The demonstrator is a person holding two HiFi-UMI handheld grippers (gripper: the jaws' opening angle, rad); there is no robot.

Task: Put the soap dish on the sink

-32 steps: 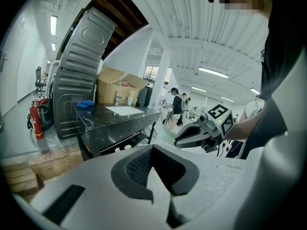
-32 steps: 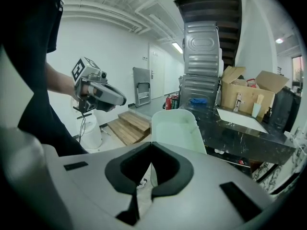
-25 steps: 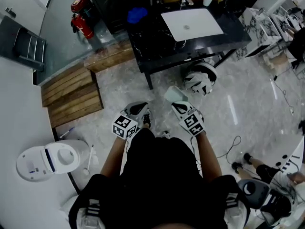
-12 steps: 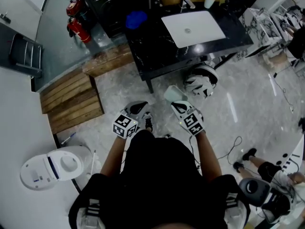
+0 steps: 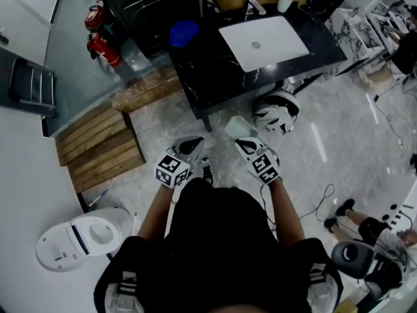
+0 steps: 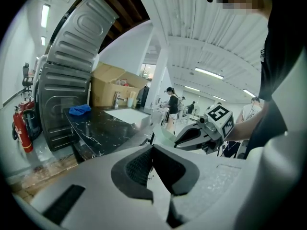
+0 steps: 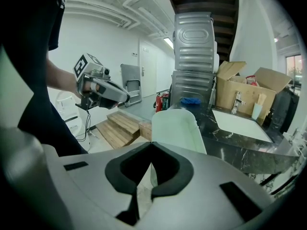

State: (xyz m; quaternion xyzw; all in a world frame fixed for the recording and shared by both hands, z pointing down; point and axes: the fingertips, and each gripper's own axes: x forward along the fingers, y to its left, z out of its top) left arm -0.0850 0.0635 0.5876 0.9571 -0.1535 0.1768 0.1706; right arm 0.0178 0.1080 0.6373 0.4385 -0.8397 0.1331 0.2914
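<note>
We have the soap dish (image 7: 177,128) pinched in our right gripper (image 7: 151,147). The pads are clenched on its near rim, and the rest of the pale green dish stands up and out beyond the fingertips, its hollow face turned back toward the fingers. Our left gripper (image 6: 152,150) is pressed closed on nothing. It hangs just beside the right one, with the dish apart from its fingertips.

The sink (image 5: 264,34) is a white basin set in a dark marbled counter (image 5: 208,64). It lies well ahead of both pairs of fingertips, so the dish is nowhere near it yet.

We judge the dish to be light, stiff and smooth-walled, so probably slippery between the pads. Held only by a thin edge, with most of its length overhanging past the fingertips, it could pivot or slide if we swing it. The short end wall, where the pads sit now, looks like the sensible place to grip, provided the squeeze stays firm. We cannot tell plastic from ceramic, so we would lower it flat and gently onto the hard surface.
</note>
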